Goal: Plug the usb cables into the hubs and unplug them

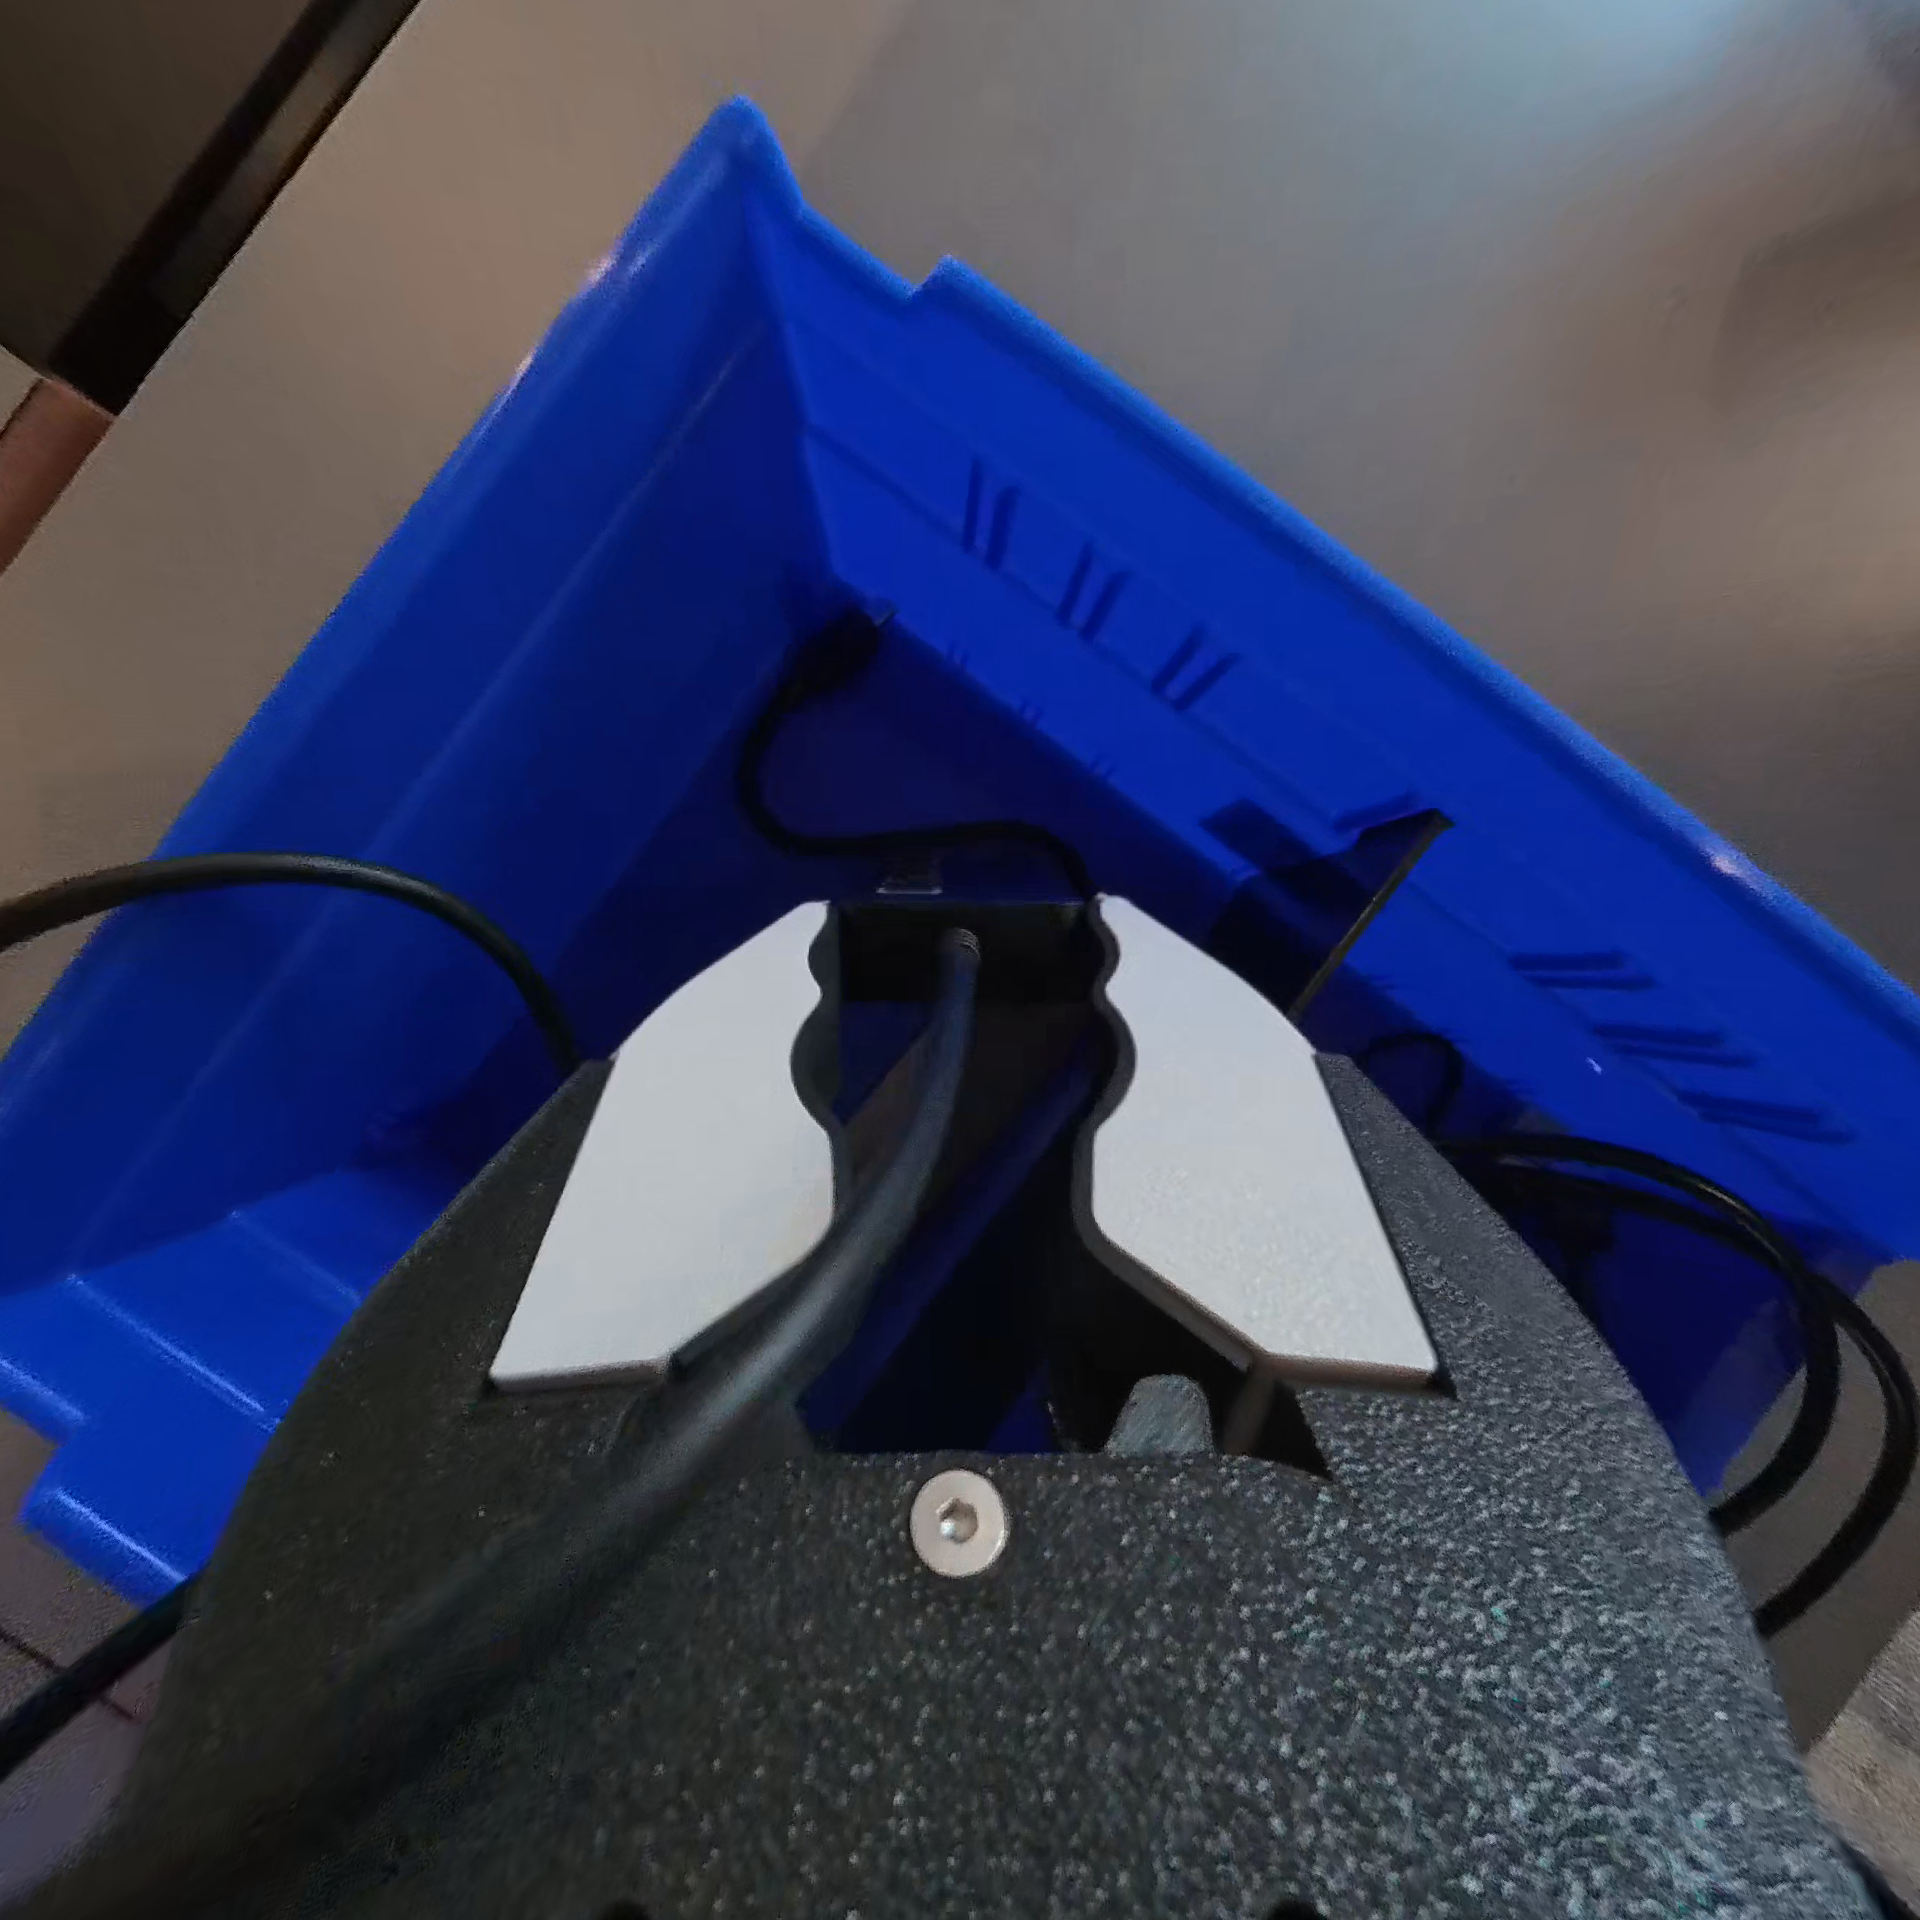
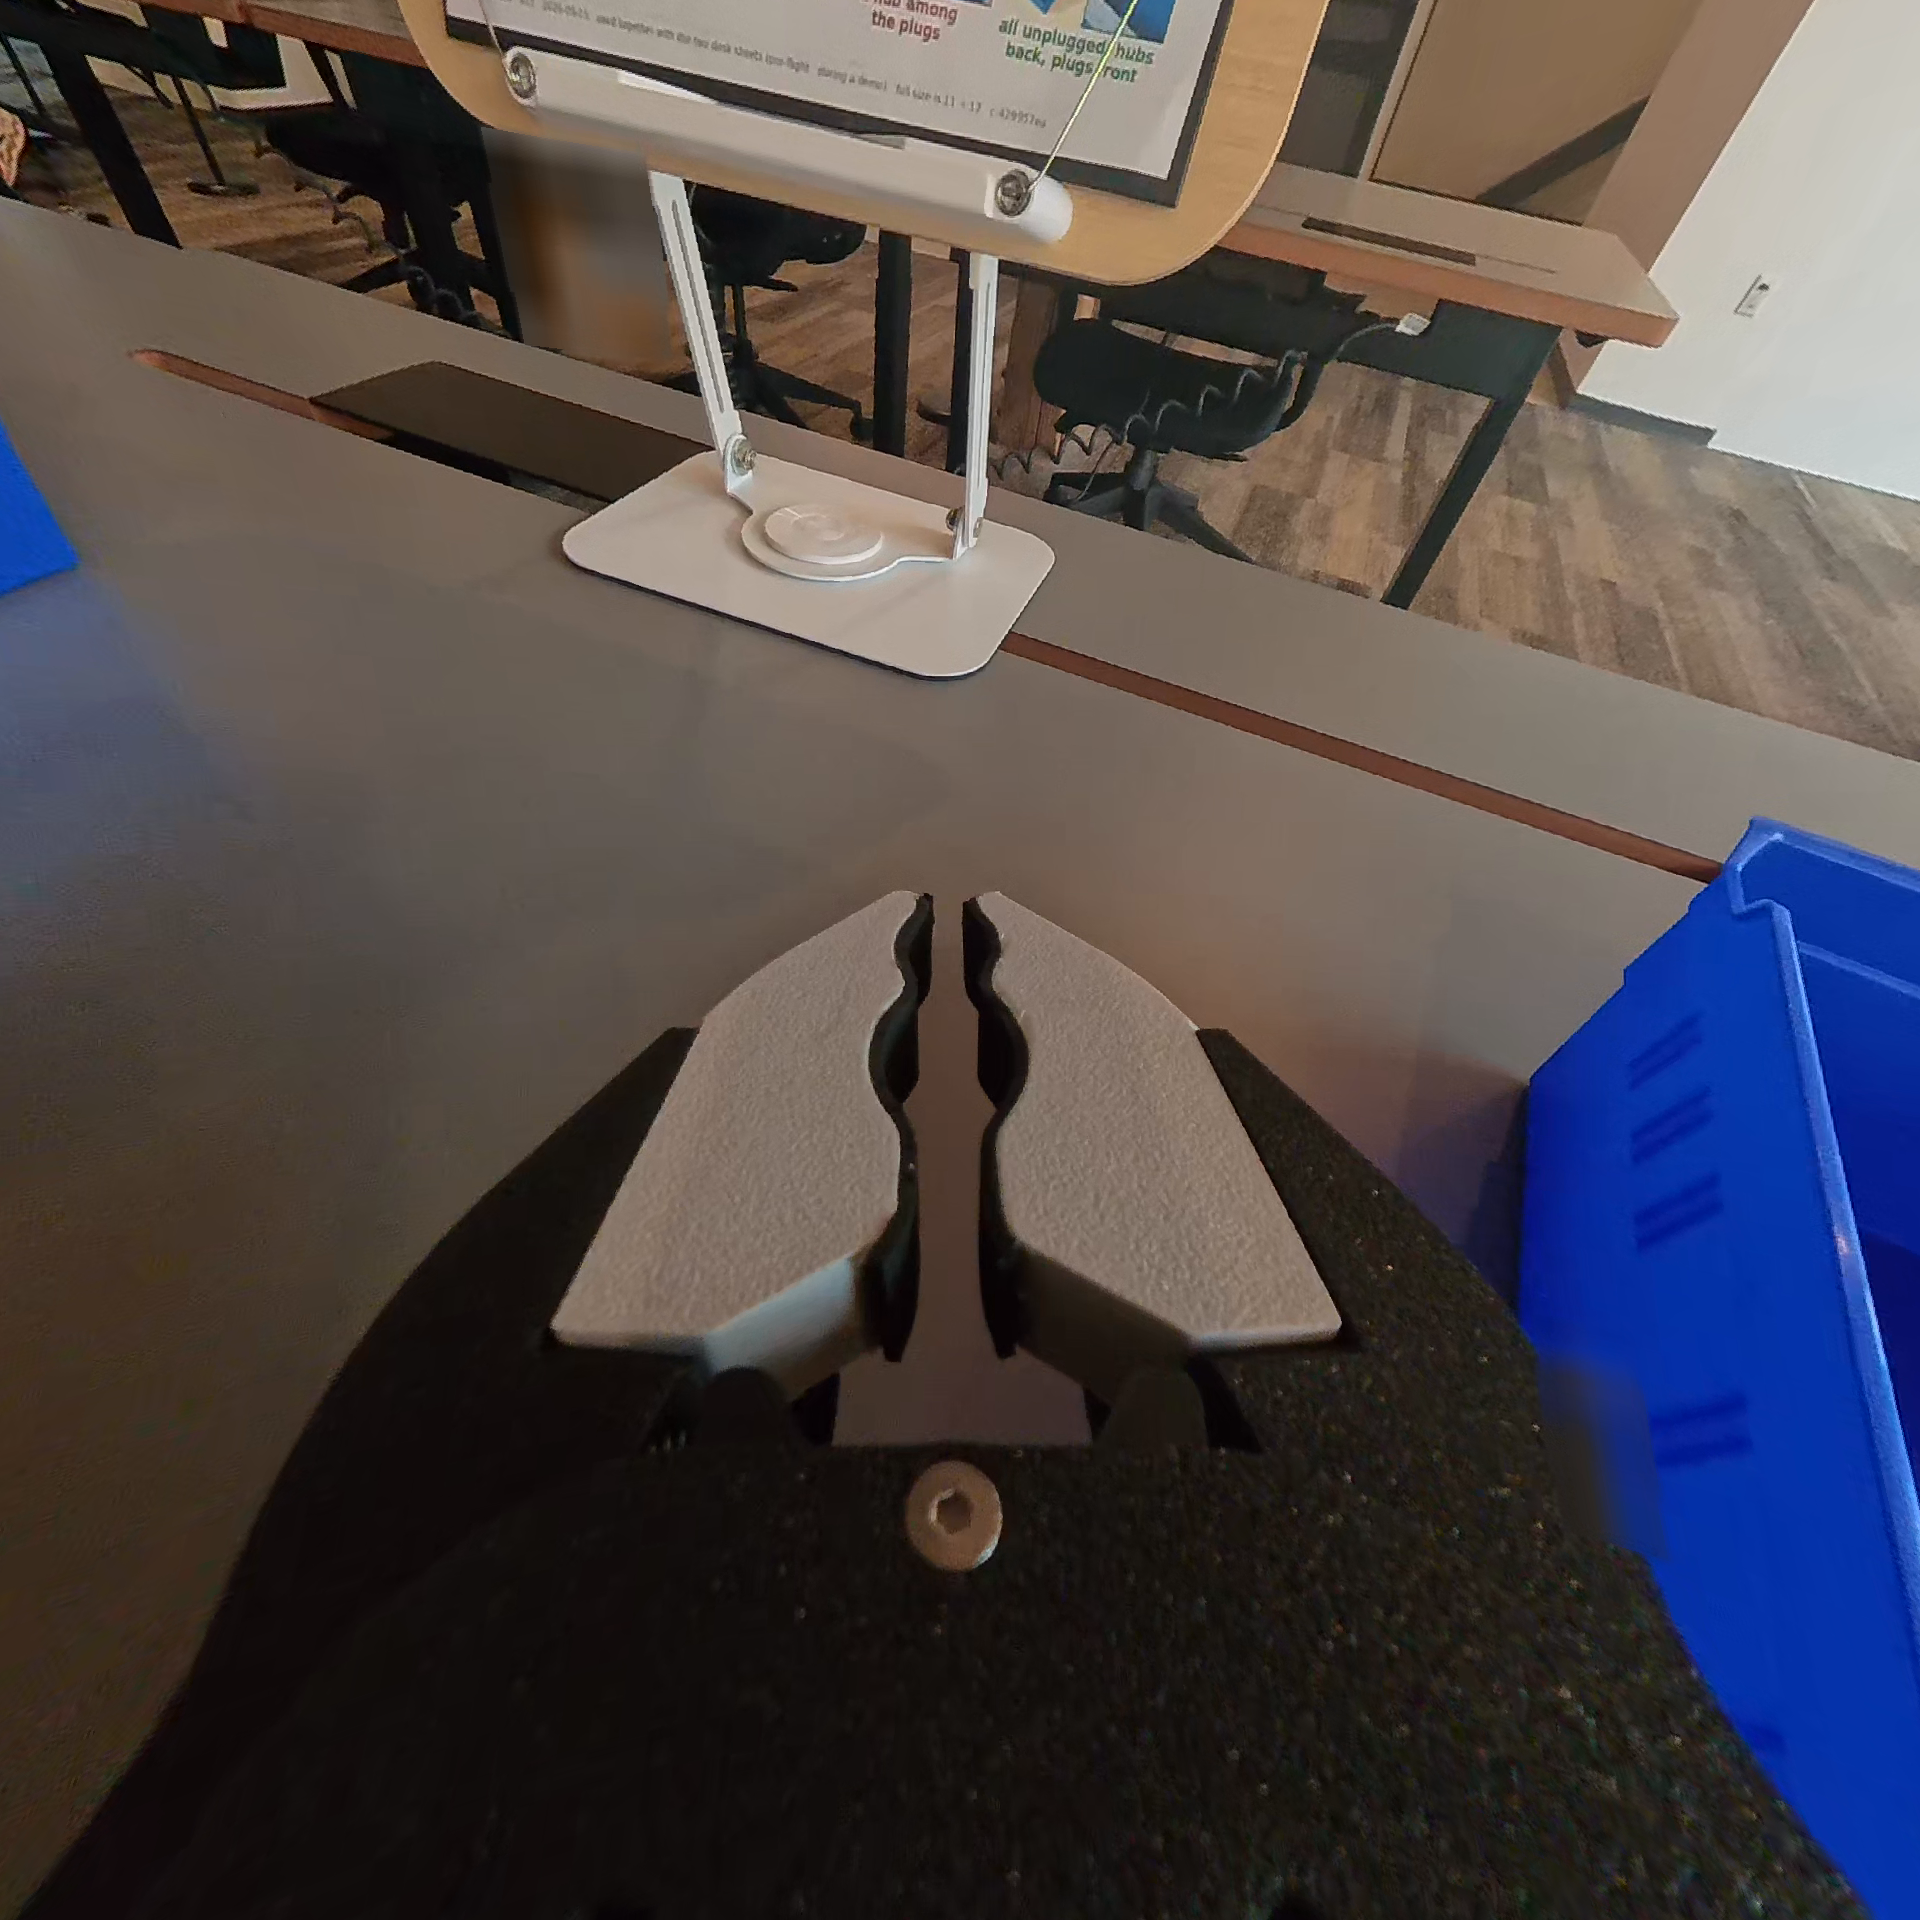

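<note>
Left gripper [image 1: 961, 940] pinches a boxy black hub [image 1: 956, 951] over the glossy blue plastic bin [image 1: 582, 790], its round rubbery cable [image 1: 914, 1122] trailing back between the jaws. Right gripper [image 2: 945, 914] hovers over the smooth grey bench [image 2: 416, 831], wavy-edged jaws nearly pressed together on nothing.

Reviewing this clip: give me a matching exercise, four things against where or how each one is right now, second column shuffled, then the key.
Things:
1. left gripper
2. right gripper
3. white stand
4. blue bin

States:
A. stands at the far edge of the grey table
B. sits to the right of the right gripper
C. nearly closed, holding nothing, above the table
D. clamped on a black hub with a cable coming out of it

Pairs: 1-D, 2-C, 3-A, 4-B
</note>
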A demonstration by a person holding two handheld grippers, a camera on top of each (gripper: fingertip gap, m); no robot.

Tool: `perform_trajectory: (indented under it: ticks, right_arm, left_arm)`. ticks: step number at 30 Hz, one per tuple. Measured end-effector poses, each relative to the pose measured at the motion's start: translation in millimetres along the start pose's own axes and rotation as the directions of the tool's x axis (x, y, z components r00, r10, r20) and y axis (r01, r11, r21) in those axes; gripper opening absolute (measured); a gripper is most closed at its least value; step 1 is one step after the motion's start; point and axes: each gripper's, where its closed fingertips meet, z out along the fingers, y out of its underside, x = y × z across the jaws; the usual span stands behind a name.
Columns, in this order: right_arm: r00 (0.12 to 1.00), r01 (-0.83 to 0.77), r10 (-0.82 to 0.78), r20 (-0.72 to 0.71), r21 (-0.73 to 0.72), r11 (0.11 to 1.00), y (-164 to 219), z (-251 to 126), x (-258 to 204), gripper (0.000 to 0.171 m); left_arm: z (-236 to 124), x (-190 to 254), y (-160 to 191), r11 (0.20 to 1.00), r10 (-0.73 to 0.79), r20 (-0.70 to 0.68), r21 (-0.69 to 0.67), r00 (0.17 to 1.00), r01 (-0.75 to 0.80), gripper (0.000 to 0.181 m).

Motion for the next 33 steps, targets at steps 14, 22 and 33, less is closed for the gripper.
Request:
perform_trajectory:
  ticks: [14,22,33]
  right_arm:
    - [1.0,0.002,-0.002,0.005,0.0,1.0,0.0,1.0,-1.5,0.005]
    - [1.0,0.007,-0.007,0.011,0.004,1.0,-1.3,1.1,-4.5,0.005]
    - [1.0,0.016,-0.017,0.027,0.015,1.0,-4.9,0.7,-10.5,0.005]
  left_arm:
    - [-31.2,-11.0,-15.1,0.959,-0.177,0.077,0.237,0.981,0.155,0.044]
    - [-76.8,-2.9,-38.5,0.847,-0.288,0.107,0.492,0.952,0.201,0.044]
    - [-144.1,35.0,-72.2,0.532,-0.385,0.027,0.823,0.922,0.198,0.043]
